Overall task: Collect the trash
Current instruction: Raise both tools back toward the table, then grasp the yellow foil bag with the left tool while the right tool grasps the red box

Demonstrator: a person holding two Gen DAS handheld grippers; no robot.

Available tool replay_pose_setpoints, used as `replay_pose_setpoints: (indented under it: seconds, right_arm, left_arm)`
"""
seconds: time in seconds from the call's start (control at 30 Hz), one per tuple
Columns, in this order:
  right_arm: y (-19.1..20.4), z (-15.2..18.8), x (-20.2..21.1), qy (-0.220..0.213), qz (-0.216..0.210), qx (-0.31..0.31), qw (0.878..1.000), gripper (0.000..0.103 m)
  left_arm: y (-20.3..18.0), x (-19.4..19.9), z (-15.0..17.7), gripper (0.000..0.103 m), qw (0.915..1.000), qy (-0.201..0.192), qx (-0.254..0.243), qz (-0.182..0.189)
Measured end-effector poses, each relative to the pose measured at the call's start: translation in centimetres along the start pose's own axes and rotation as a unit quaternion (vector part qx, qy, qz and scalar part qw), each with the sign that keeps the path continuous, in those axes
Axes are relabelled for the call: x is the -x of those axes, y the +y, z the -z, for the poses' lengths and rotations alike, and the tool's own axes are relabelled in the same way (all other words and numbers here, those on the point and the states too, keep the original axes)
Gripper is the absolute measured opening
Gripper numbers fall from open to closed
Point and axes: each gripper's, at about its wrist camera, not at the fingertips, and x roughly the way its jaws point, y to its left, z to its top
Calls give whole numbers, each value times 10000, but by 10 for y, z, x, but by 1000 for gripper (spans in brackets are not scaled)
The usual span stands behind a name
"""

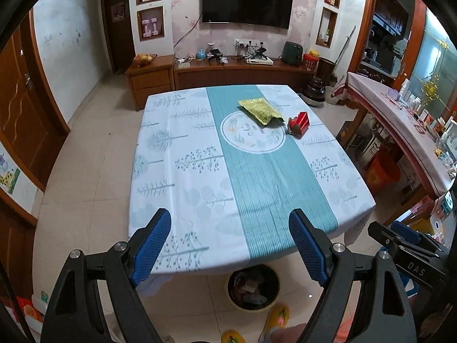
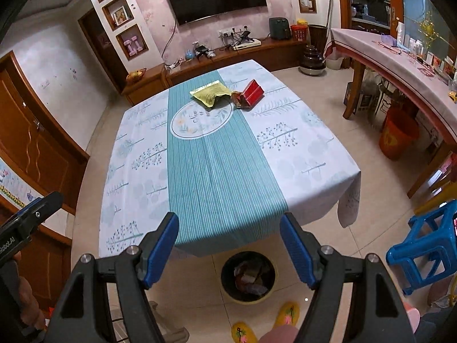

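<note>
Tiled floor surrounds the table (image 1: 160, 171), whose cloth has a teal stripe down the middle. Your left gripper (image 1: 230, 245) and right gripper (image 2: 228, 247) both hang above the table's near edge, tilted down toward it, jaws spread wide with nothing between them. On the far half of the table lie a yellow-green bag (image 1: 261, 110) and, just right of it, a red box (image 1: 299, 123) on its side with a crumpled wrapper at its near end. Below the near edge sits a bin (image 1: 252, 287) with trash in it, next to your yellow slippers (image 2: 288, 313). Your left view catches the right gripper at its right edge. Your right view shows the left gripper at its left edge, plus a blue stool (image 2: 425, 254) that the left view hides.
</note>
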Motion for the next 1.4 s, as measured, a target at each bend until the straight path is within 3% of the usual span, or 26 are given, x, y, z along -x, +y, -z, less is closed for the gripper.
replay_pose_setpoints:
  seconds: [0.23, 0.4, 0.53, 0.67, 0.83, 1.07, 1.2, 1.27, 1.33, 1.4]
  right_arm:
    - [-10, -39, -35, 180, -81, -70, 9998, 74]
    - [-29, -92, -82, 321, -215, -138, 9992, 74]
    - [-47, -146, -131, 509, -321, -209, 9980, 74]
    - [-68, -203, -189, 890, -446, -339, 9945, 74]
    - [-85, -256, -261, 1238, -544, -394, 9900, 74]
    - [-103, -290, -349, 1816, -756, -1036, 9750, 73]
    - [-106, -289, -378, 2087, -922, -1272, 9653, 75]
    - [-101, -291, -379, 1908, -990, -1107, 9703, 70]
    - [-97, -293, -383, 1918, -1009, -964, 9715, 52]
    - [-95, -294, -388, 2046, -1193, -872, 9676, 44]
  left_arm:
    - [-2, -35, -33, 86, 9998, 53, 143, -85]
    - [-6, -82, -73, 88, 9987, 177, 392, -273]
    - [-15, -130, -114, 88, 9959, 371, 683, -453]
    - [-33, -187, -153, 88, 9917, 785, 938, -388]
    - [-51, -249, -189, 88, 9855, 1105, 1192, -495]
    - [-67, -318, -225, 88, 9791, 1419, 1313, -629]
    - [-70, -340, -237, 88, 9756, 1538, 1429, -645]
    - [-71, -350, -242, 88, 9738, 1594, 1494, -634]
    - [-75, -360, -246, 89, 9723, 1660, 1531, -596]
    - [-78, -370, -248, 92, 9707, 1752, 1551, -541]
